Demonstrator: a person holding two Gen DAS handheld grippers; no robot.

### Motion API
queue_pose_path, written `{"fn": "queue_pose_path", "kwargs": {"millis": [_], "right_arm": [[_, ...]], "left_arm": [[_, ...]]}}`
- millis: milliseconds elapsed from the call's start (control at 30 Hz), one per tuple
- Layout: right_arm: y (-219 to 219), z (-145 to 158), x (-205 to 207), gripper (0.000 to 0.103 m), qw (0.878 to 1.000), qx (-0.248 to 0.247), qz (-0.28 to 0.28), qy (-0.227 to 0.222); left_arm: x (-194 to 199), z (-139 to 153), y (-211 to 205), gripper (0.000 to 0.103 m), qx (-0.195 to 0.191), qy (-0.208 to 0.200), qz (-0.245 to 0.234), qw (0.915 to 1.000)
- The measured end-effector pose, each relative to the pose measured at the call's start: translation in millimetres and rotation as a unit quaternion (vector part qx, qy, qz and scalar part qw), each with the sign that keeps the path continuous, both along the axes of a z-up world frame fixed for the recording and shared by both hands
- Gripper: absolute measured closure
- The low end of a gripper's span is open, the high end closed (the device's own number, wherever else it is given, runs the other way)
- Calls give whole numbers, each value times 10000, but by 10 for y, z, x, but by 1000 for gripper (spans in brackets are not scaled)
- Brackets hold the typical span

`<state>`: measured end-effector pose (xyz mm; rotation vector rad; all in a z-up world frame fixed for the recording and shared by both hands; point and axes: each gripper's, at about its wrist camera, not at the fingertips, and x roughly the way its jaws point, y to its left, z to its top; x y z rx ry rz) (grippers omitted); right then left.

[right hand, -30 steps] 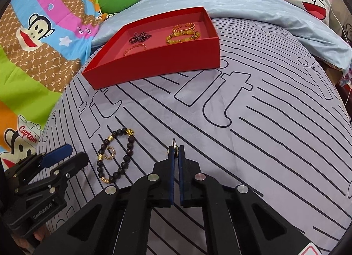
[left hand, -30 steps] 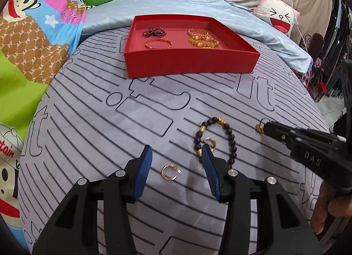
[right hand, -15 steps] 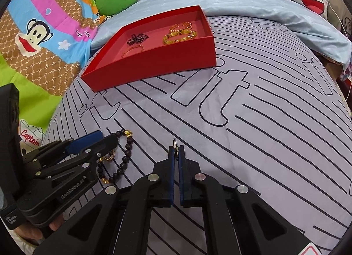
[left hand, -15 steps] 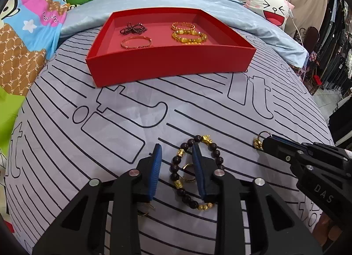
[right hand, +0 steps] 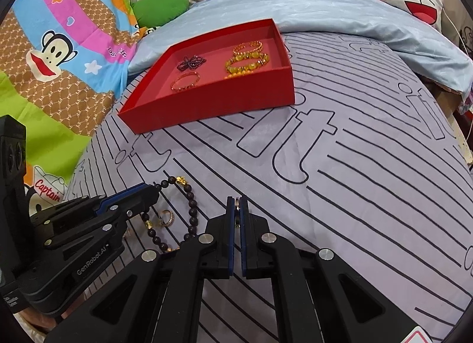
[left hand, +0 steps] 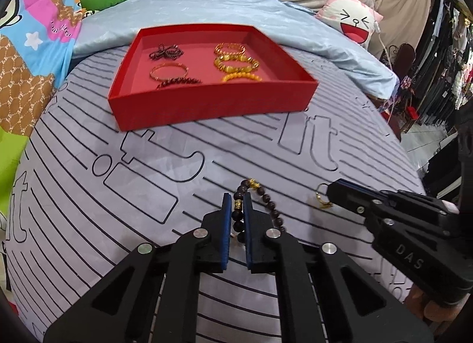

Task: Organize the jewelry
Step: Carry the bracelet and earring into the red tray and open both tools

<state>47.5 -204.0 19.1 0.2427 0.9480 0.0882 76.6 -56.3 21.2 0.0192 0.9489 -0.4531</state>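
Having been wide apart a second ago, the left hand-held gripper (left hand: 236, 204) is now clamped on the bead bracelet (left hand: 267, 199), ready for the tray (left hand: 207, 109), while a ring (right hand: 236, 206) is kept pinched in the right hand-held gripper (right hand: 236, 210).

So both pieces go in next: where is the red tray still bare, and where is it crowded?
In the red tray, the middle strip between the dark bracelets and the yellow bracelets is bare, as is the far strip. Both side columns are crowded.
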Motion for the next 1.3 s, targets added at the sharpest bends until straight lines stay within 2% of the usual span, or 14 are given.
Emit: {"fn": "queue_pose_path", "kwargs": {"millis": [333,500,667,800,1033,1200,1300], "right_arm": [[-13,391,136,100,9992,-2,62,-407],[-72,602,378,100,9977,-58,37,-668],[-134,716,740,100,9968,-144,9,-792],[-158,712,1077,100,9970,-78,33,-764],[-127,551,1760,100,9981,22,112,-607],[-138,345,2084,100,9991,22,85,-418],[-148,235,2211,100,9995,30,88,-308]], "left_arm": [[124,539,-101,96,-379,-255,-267,9986],[411,792,-165,96,-426,-521,-291,9973],[821,908,-227,96,-365,-722,-253,9964],[1268,875,-279,96,-381,-672,-213,9968],[2009,631,-352,96,-693,-252,-169,9971],[2446,244,-401,96,-424,207,1,9989],[2614,83,-339,95,-261,350,182,9989]]}}
